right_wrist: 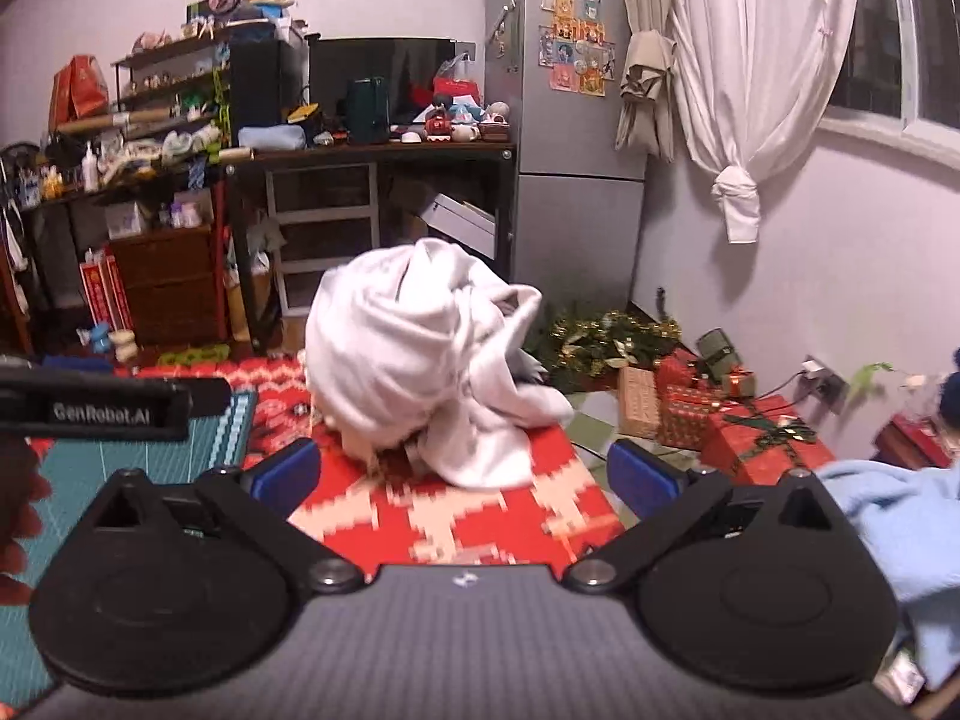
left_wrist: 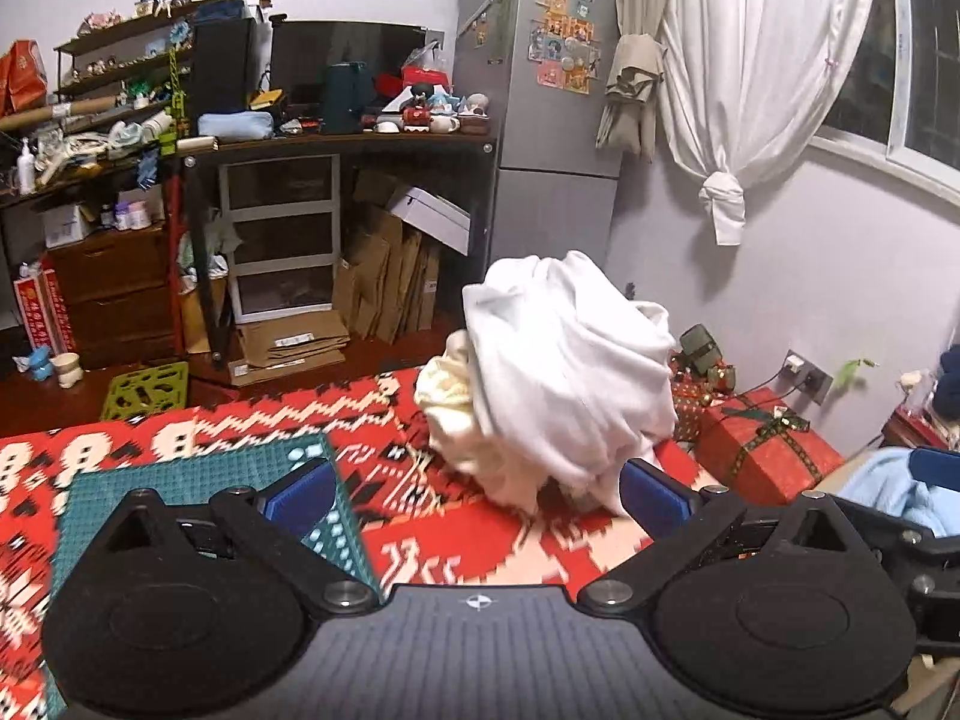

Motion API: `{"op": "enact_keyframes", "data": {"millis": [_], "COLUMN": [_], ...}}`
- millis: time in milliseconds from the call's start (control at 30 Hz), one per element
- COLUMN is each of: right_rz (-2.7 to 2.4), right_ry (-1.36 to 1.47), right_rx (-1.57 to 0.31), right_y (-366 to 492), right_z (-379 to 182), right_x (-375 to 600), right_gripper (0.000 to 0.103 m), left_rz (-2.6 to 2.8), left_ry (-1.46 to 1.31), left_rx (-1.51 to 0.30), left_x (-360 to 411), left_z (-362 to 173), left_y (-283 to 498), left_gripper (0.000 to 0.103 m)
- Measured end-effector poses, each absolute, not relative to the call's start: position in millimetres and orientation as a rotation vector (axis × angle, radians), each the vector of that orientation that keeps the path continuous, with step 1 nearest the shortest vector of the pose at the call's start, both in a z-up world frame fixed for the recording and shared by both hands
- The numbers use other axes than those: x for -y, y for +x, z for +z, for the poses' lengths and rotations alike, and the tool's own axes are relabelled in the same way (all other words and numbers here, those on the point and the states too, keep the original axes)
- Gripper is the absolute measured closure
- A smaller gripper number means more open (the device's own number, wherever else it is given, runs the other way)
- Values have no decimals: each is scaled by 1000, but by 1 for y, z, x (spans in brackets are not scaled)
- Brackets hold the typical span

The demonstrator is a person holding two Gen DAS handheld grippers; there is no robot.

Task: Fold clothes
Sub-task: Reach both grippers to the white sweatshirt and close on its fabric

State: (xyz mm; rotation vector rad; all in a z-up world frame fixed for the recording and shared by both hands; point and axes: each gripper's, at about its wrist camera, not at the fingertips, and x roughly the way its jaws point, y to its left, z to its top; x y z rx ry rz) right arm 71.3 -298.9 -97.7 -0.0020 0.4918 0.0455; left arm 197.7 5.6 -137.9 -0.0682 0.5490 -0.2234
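Observation:
A heap of white clothes (left_wrist: 564,372) sits crumpled on the red patterned cloth (left_wrist: 420,528), with a cream garment (left_wrist: 447,390) tucked at its left side. My left gripper (left_wrist: 477,495) is open just short of the heap, its blue fingertips (left_wrist: 303,495) spread wide with nothing between them. In the right wrist view the same white heap (right_wrist: 414,372) lies ahead of my right gripper (right_wrist: 462,471), which is open too and holds nothing. A light blue garment (right_wrist: 894,516) lies at the right edge, also seen in the left wrist view as a blue garment (left_wrist: 882,486).
A teal cutting mat (left_wrist: 198,492) lies left on the cloth. Red gift boxes (right_wrist: 762,438) and greenery crowd the right, below a wall socket (right_wrist: 825,381). Behind stand a cluttered desk (left_wrist: 336,144), shelves, cardboard and a grey fridge (left_wrist: 540,90). The other gripper's body (right_wrist: 102,405) shows at left.

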Motion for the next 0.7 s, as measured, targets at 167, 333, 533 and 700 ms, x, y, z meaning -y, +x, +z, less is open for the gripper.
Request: {"op": "enact_keyframes", "data": {"millis": [167,333,533,700], "right_rz": [64,130,147,158], "right_ry": [19,28,8,28], "right_rx": [-477,-481,-503,-533], "right_y": [133,192,259,296], "right_z": [-108,-121,-144,-161], "right_x": [299,286,265,256], "right_gripper": [1,7,19,40], "left_rz": [-303,-395,-458,-515], "left_ry": [-226,-301,-462,-537], "left_rx": [-585,-592,-636,-687], "left_x": [-19,-22,-27,-21], "left_z": [-150,-162,-181,-192], "left_y": [243,271,307,330], "left_gripper": [2,16,20,46]}}
